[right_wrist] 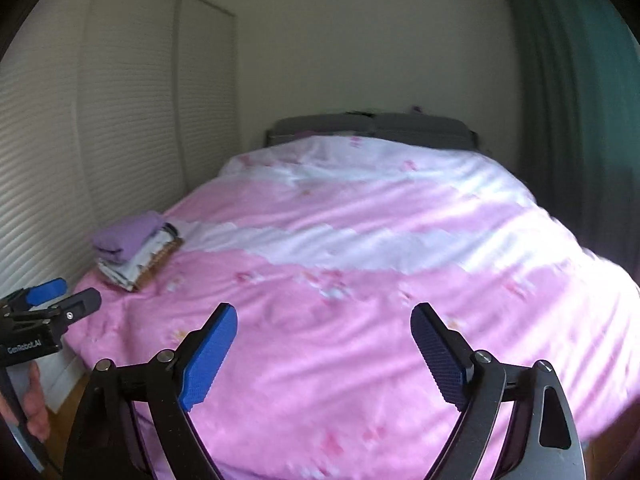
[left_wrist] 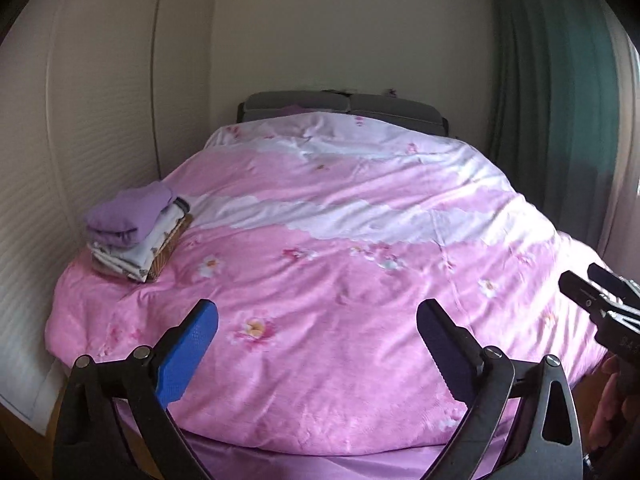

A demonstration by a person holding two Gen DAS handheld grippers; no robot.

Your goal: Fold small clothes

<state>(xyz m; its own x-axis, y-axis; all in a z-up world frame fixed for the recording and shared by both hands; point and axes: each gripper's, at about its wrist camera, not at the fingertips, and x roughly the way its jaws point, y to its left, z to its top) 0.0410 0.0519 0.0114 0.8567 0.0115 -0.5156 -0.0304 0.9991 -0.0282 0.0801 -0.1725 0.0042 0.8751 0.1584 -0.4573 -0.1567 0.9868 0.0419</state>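
A stack of folded small clothes [left_wrist: 136,232], a purple piece on top of white patterned ones and a brown one, rests on the left side of the pink flowered duvet [left_wrist: 340,280]. The right wrist view shows the same stack [right_wrist: 134,248] at the left. My left gripper [left_wrist: 318,332] hangs over the foot of the bed, its blue-padded jaws wide open with nothing between them. My right gripper [right_wrist: 324,336] is open too and empty. Each gripper shows in the other's view: the right gripper [left_wrist: 592,284] at the right edge, the left gripper [right_wrist: 64,296] at the left edge.
A white louvred wardrobe [right_wrist: 100,140] lines the wall left of the bed. A grey headboard [left_wrist: 340,106] stands at the far end, with dark green curtains [left_wrist: 560,100] on the right. A person's hand [right_wrist: 36,408] holds the left gripper's handle. Wooden floor [right_wrist: 68,400] shows at the bed's left corner.
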